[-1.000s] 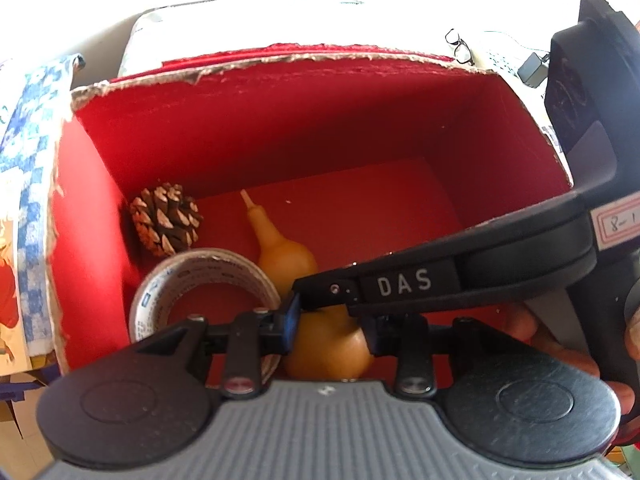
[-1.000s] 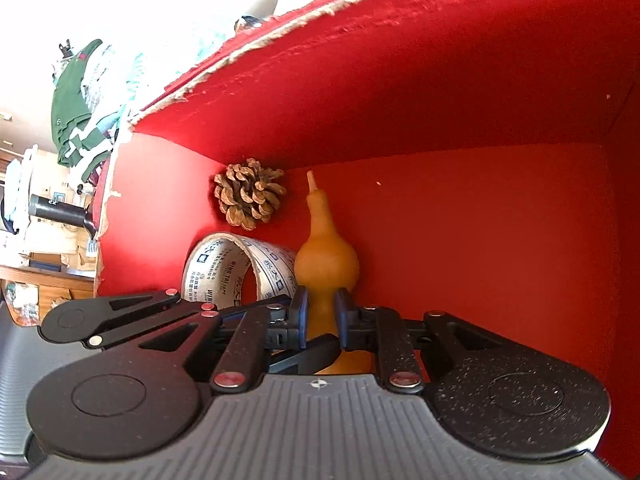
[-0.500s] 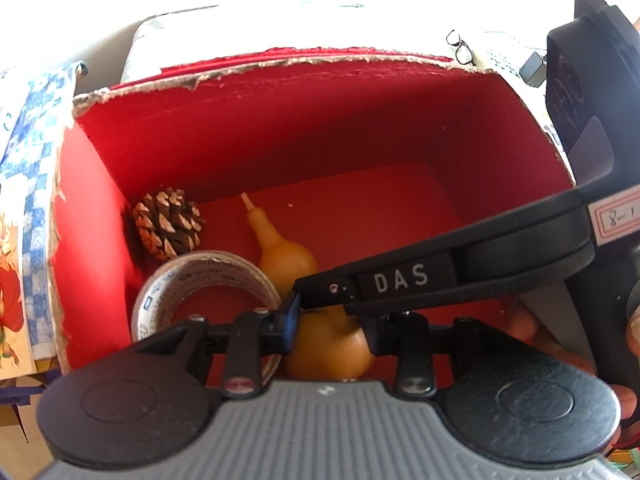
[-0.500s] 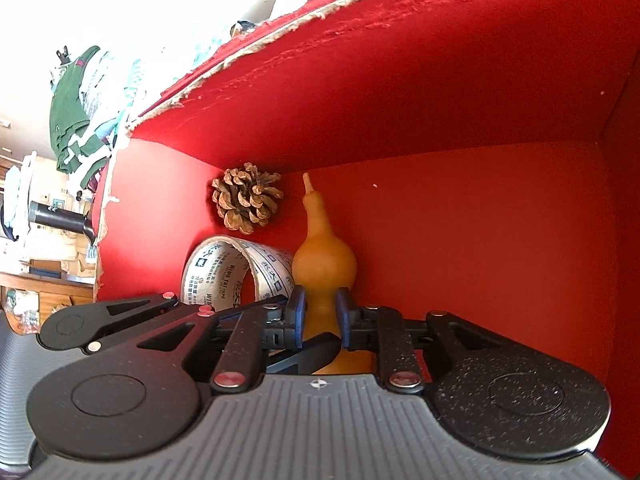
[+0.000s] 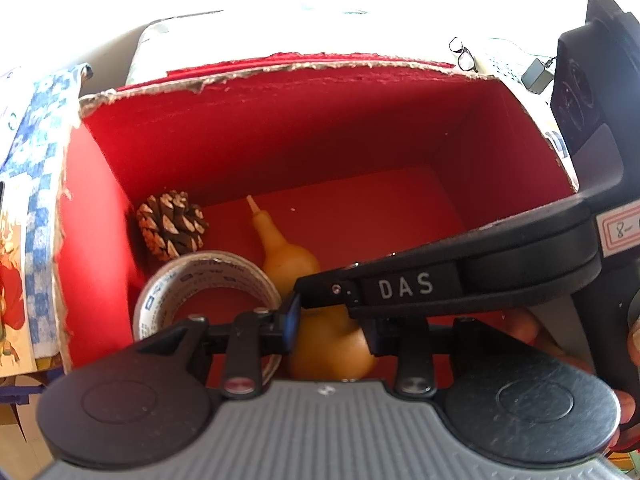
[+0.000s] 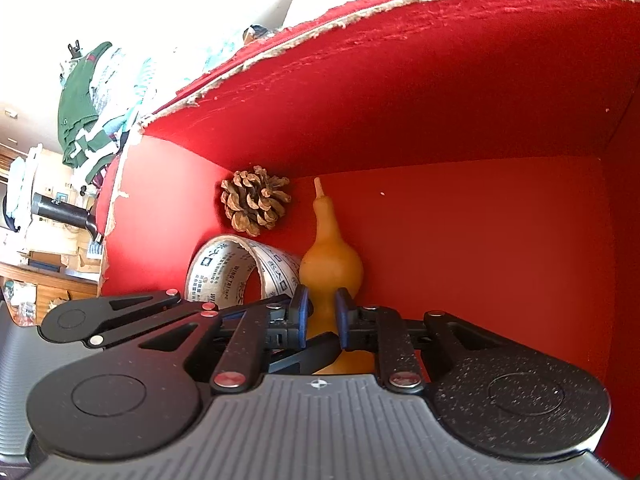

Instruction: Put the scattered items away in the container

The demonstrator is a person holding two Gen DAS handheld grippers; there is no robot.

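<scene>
The left gripper (image 5: 328,330) points down into the red box (image 5: 280,128) from the near side. Its fingers (image 5: 290,326) stand apart, one on each side of the fat bottom of the yellow gourd (image 5: 296,264), so they are let go and not squeezing anything.

Going left to right inside the box: the pine cone (image 5: 172,226) sits in the far left corner. Just in front of it the roll of tape (image 5: 208,280) stands on its edge by the left wall. The gourd lies right beside the tape, with its thin stem pointing to the back wall. The right half of the box floor is bare red.

The right gripper (image 6: 320,314) comes in across the left one from the right side, and a hand (image 5: 532,332) shows under it. Its fingers (image 6: 299,312) are pinched on the thin waist of the gourd, gripping it. In the right wrist view the tape (image 6: 240,272) is left of the gourd (image 6: 332,264) and the pine cone (image 6: 256,204) is behind them in the corner.

Compared with a second ago, almost nothing has changed. Both grippers are in the same places, the right one still grips the gourd, and the pine cone, tape and gourd lie where they were. The view has only shifted a tiny bit.
</scene>
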